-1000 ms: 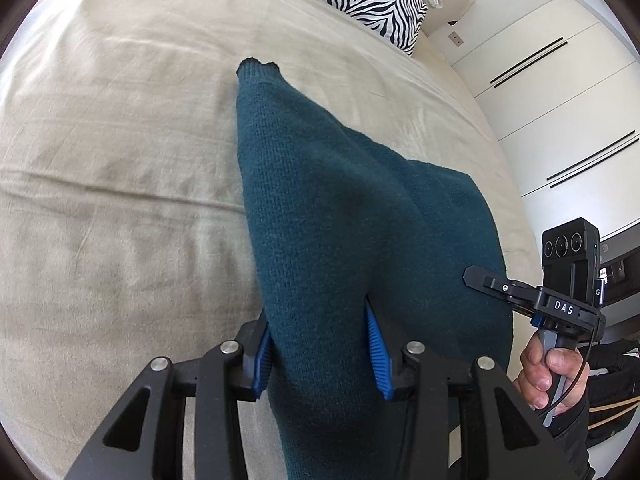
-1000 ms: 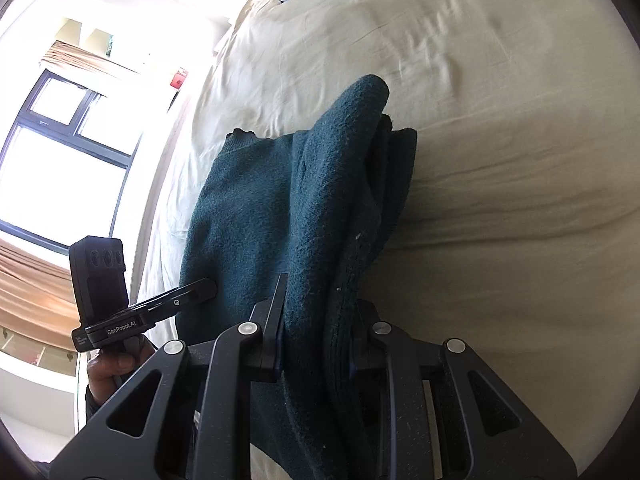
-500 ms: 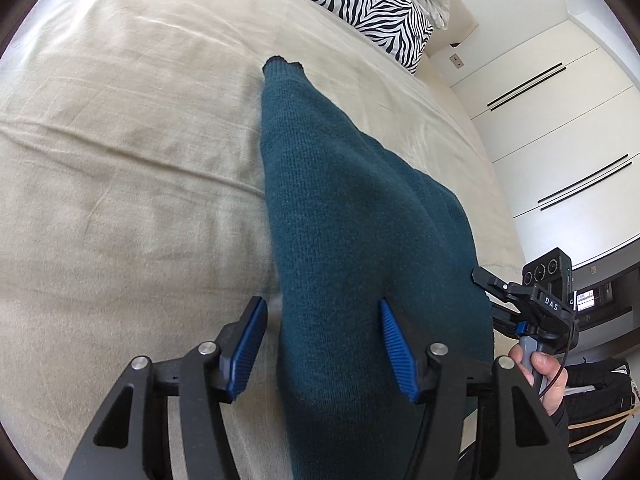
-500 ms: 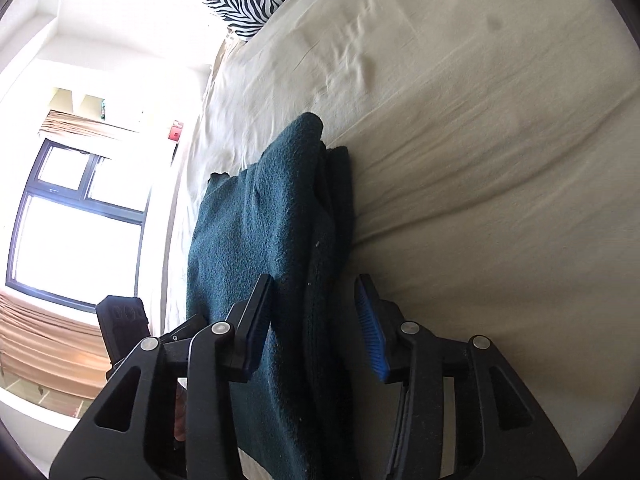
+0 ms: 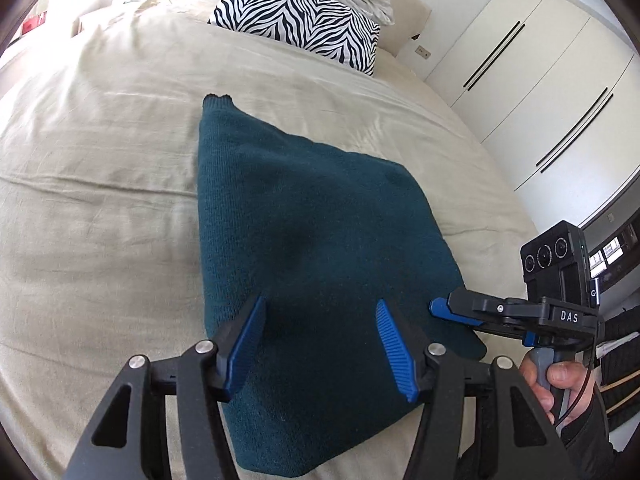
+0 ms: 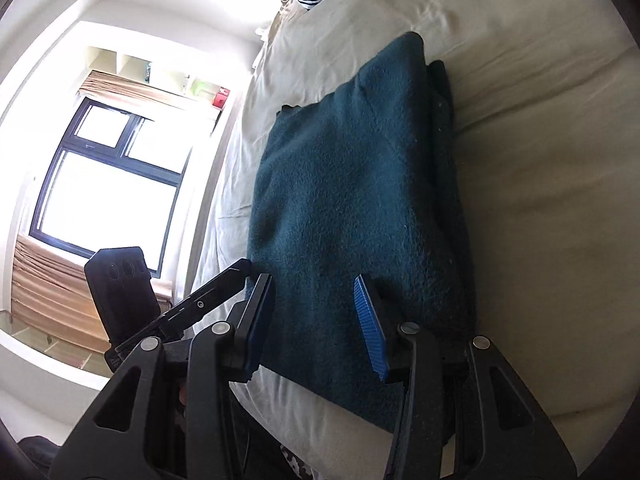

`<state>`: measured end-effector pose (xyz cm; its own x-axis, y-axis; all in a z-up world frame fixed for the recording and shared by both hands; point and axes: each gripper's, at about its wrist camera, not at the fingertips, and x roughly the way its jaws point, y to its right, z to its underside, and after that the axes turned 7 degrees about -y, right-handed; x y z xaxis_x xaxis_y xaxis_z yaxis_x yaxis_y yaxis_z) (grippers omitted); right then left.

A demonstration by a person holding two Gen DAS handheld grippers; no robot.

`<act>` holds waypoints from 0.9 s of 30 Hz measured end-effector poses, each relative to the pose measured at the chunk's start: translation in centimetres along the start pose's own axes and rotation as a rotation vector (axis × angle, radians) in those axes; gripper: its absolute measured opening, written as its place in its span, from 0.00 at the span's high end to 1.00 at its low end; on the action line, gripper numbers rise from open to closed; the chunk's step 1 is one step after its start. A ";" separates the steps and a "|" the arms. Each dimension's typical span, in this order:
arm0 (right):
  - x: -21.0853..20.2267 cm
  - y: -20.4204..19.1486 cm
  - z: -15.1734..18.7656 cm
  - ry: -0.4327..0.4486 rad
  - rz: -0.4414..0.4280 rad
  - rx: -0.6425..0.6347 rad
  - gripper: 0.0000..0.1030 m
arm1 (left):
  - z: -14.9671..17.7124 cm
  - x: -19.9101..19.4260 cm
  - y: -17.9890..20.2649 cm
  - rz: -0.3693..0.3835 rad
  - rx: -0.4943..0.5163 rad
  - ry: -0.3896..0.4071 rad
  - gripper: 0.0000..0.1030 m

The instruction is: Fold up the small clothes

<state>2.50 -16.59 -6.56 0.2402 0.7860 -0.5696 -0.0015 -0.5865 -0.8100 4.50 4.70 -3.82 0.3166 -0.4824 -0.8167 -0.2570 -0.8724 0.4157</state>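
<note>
A dark teal knitted garment lies folded flat on the beige bed sheet; in the right wrist view it shows as a stacked fold with layered edges on its right side. My left gripper is open and empty, hovering over the garment's near edge. My right gripper is open and empty above the garment's near end. In the left wrist view the right gripper reaches in from the right, by the garment's right corner. The left gripper's camera body shows at the left of the right wrist view.
A zebra-print pillow and white bedding lie at the head of the bed. White wardrobe doors stand on the right. A window is beyond the bed's far side. The bed's near edge is just below the garment.
Both grippers let go of the garment and opened. It dropped from a raised, draped hold to lie flat on the bed, and both grippers pulled back toward its near edge.
</note>
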 end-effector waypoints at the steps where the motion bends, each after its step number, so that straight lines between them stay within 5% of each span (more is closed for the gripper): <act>1: 0.4 0.6 0.5 -0.001 -0.004 0.007 0.62 | 0.2 0.1 -0.1 0.001 0.006 0.008 0.43; 6: -0.4 2.4 1.7 0.034 -0.068 0.018 0.62 | 1.5 0.6 -0.1 -0.007 0.042 0.014 0.44; 13: -1.9 2.2 2.7 0.084 -0.036 0.003 0.62 | 3.0 0.9 -0.3 0.010 0.032 0.022 0.44; 16: -3.6 1.4 3.3 0.124 0.068 -0.031 0.60 | 3.2 -0.1 -0.3 0.005 0.015 0.042 0.44; 19: -5.4 -1.1 4.0 0.204 0.220 -0.116 0.56 | 3.4 -1.5 0.7 -0.082 0.047 0.092 0.41; 21: -6.6 -3.2 4.6 0.273 0.315 -0.191 0.51 | 3.7 -2.7 1.4 -0.143 0.065 0.149 0.26; 24: -8.2 -7.0 5.4 0.410 0.449 -0.312 0.36 | 4.0 -5.0 2.2 -0.205 0.080 0.267 0.07; 27: -9.5 -10.6 6.6 0.565 0.536 -0.430 0.13 | 4.1 -7.5 3.7 -0.295 0.108 0.398 0.00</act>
<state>-6.17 -16.60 6.49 0.7553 0.2372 -0.6110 0.0856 -0.9600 -0.2667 -2.58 5.35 2.18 0.7078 -0.2279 -0.6687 -0.1908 -0.9730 0.1296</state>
